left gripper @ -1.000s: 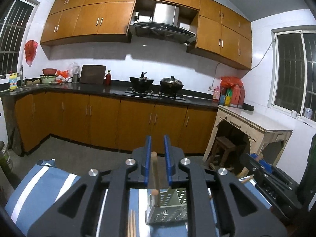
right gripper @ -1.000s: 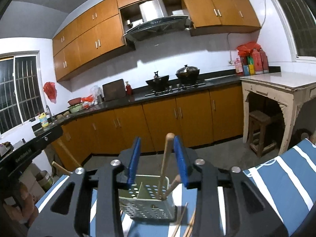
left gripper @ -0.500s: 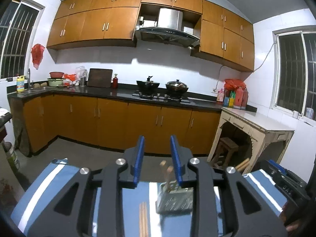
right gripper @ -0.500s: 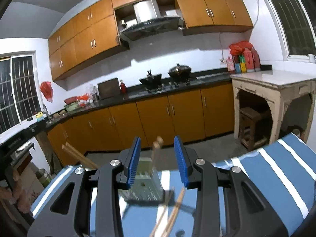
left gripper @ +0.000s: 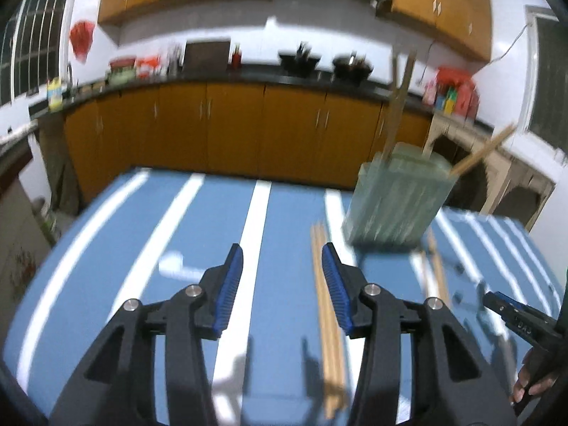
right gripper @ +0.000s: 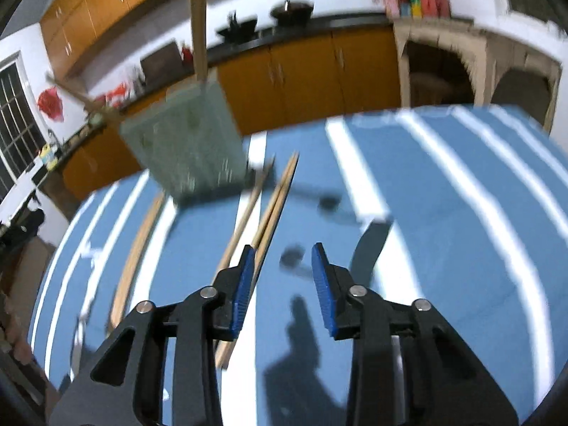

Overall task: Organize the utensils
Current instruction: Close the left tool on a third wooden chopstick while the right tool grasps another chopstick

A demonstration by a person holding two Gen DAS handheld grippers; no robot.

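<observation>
A pale green perforated utensil holder [left gripper: 394, 202] stands on the blue, white-striped tablecloth [left gripper: 177, 230] with several wooden chopsticks upright in it. My left gripper [left gripper: 282, 277] hangs low over the cloth, its jaws opening with nothing between them. A pair of chopsticks [left gripper: 326, 319] lies just inside its right finger. The right wrist view is blurred and shows the holder [right gripper: 188, 142] at upper left. My right gripper [right gripper: 282, 277] has its jaws closing on nothing. Loose chopsticks [right gripper: 273, 209] run beneath its left finger, and another chopstick [right gripper: 135, 248] lies further left.
Orange kitchen cabinets [left gripper: 230, 131] and a dark counter with pots stand beyond the table's far edge. The other gripper [left gripper: 514, 319] and a hand [left gripper: 532, 383] show at the right edge of the left wrist view. Dark shadows [right gripper: 369, 245] fall on the cloth.
Both grippers have dropped and tilted down toward the tablecloth. The chopsticks they held over the holder now stand in it. The left jaws have widened.
</observation>
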